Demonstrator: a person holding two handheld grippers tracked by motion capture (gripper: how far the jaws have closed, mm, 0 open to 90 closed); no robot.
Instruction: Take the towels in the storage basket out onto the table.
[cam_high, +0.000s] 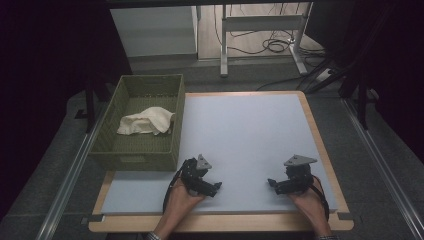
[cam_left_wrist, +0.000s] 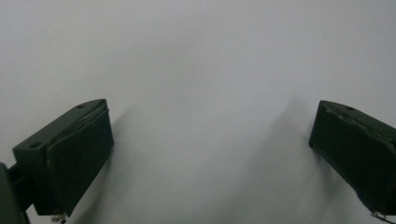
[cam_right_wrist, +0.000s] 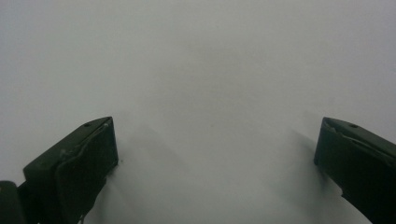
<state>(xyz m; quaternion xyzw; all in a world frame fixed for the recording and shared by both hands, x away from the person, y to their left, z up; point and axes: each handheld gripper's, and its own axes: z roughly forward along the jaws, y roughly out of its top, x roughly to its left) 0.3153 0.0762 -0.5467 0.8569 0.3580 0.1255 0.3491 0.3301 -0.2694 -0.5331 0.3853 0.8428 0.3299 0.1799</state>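
Both grippers, left (cam_high: 218, 186) and right (cam_high: 270, 182), rest wide open and empty near the table's (cam_high: 250, 125) near edge. The cloth (cam_high: 146, 121) lies in the basket (cam_high: 145, 159) at the left edge; a low reach could catch its rim.

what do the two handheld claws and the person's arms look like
Both are black. The left claw and the right claw each carry a grey three-cornered plate on top, and a thin black cable loops back from each past the wrist. In the gripper views the jaws are blocky, dark and matte, with scuffed edges. A dark patterned cuff edges the right wrist.
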